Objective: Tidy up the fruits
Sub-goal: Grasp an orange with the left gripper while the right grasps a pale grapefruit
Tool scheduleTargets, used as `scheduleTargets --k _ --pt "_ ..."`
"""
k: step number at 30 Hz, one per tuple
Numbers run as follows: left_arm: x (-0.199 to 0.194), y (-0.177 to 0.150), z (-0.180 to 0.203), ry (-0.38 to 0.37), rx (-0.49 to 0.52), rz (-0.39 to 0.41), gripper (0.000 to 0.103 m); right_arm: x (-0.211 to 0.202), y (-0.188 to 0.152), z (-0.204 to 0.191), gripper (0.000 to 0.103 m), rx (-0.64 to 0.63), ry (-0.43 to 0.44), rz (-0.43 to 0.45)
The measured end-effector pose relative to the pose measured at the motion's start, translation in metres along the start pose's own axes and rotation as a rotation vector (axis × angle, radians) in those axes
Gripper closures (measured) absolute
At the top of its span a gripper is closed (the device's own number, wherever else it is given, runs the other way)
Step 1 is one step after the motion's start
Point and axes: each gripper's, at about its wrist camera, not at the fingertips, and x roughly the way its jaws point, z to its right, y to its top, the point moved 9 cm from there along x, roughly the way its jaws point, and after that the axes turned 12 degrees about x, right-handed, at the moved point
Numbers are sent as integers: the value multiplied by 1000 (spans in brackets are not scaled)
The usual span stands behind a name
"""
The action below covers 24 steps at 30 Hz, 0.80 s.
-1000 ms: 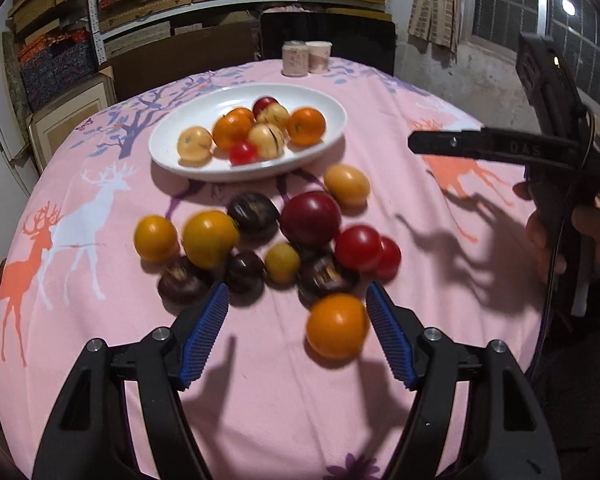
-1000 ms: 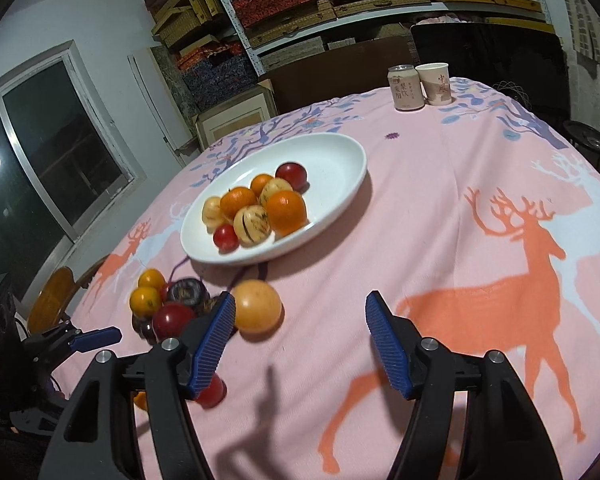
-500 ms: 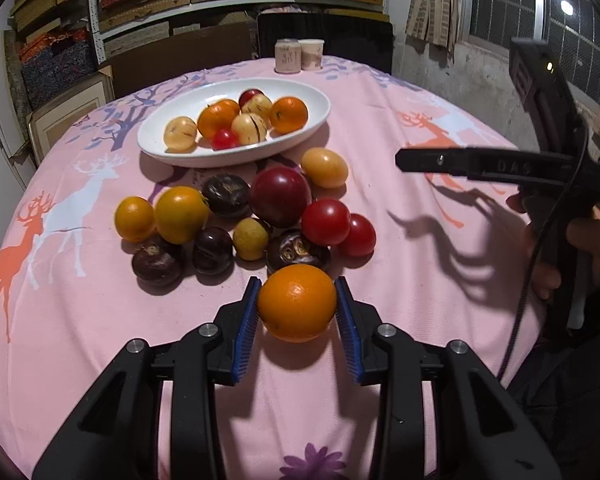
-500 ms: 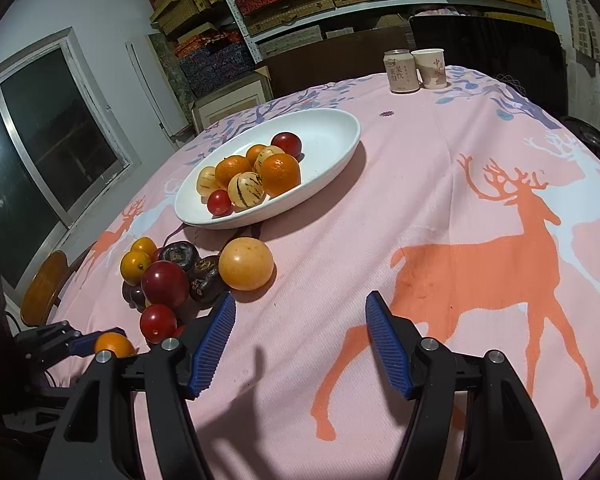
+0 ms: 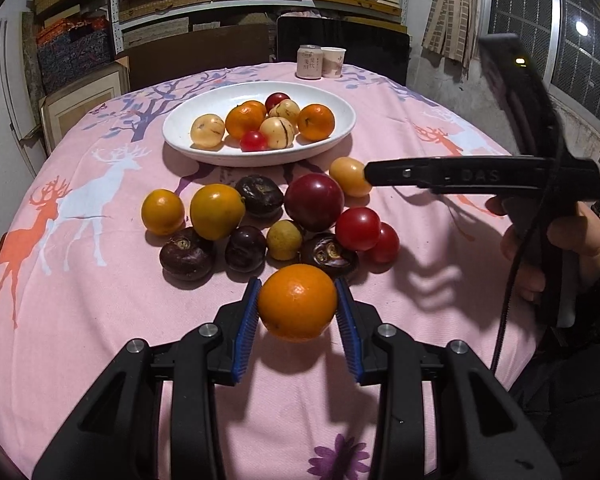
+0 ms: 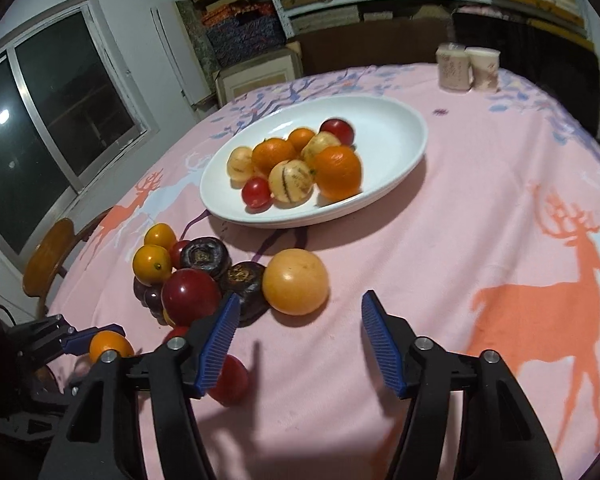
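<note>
My left gripper (image 5: 296, 300) is shut on an orange (image 5: 297, 302), held just above the pink tablecloth in front of a pile of loose fruit (image 5: 260, 216): dark purple, red and yellow ones. The right wrist view shows the same orange (image 6: 110, 346) in the left gripper at the lower left. My right gripper (image 6: 299, 300) has its jaws closing around the near side of a pale orange fruit (image 6: 295, 282), and the pads stand clear of it. A white plate (image 5: 180, 136) behind the pile holds several fruits.
A can (image 5: 309, 62) and a paper cup (image 5: 333, 62) stand at the table's far edge. A person's hand (image 5: 580, 236) holds the right gripper (image 5: 370, 174) at the right. A wooden chair (image 6: 48, 256) sits by the table's left edge, with shelves of boxes behind.
My left gripper has closed on the orange and lifted it off the cloth. My right gripper has moved left up to the pale orange fruit, and its jaws have narrowed.
</note>
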Motion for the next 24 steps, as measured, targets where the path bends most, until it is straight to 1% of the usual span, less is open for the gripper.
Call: scheduleTargets --k 3,4,5,6,7,9,18,20,24 --pt "0 -1 -2 2 -5 1 67 16 4 -2 44 28 10 -37" --pt "1 -1 -3 2 -6 0 67 21 5 -1 47 41 12 -51" --pt "1 -2 -3 2 -7 -2 67 27 4 1 52 57 15 -68" --pt "1 -3 -3 2 -8 -3 67 30 4 3 53 83 36 -79" --pt "2 -3 -4 1 -9 -5 67 30 4 2 60 94 51 -80" --pt "3 -4 -5 3 -13 -9 67 29 4 3 61 95 51 -73" --pt "-4 3 -18 30 -37 -1 67 -8 9 6 61 57 9 49" --pt "-8 9 -22 43 -38 8 67 -15 11 10 61 53 3 59" --pt "-15 28 -32 68 -37 35 67 -39 20 18 61 47 -11 106"
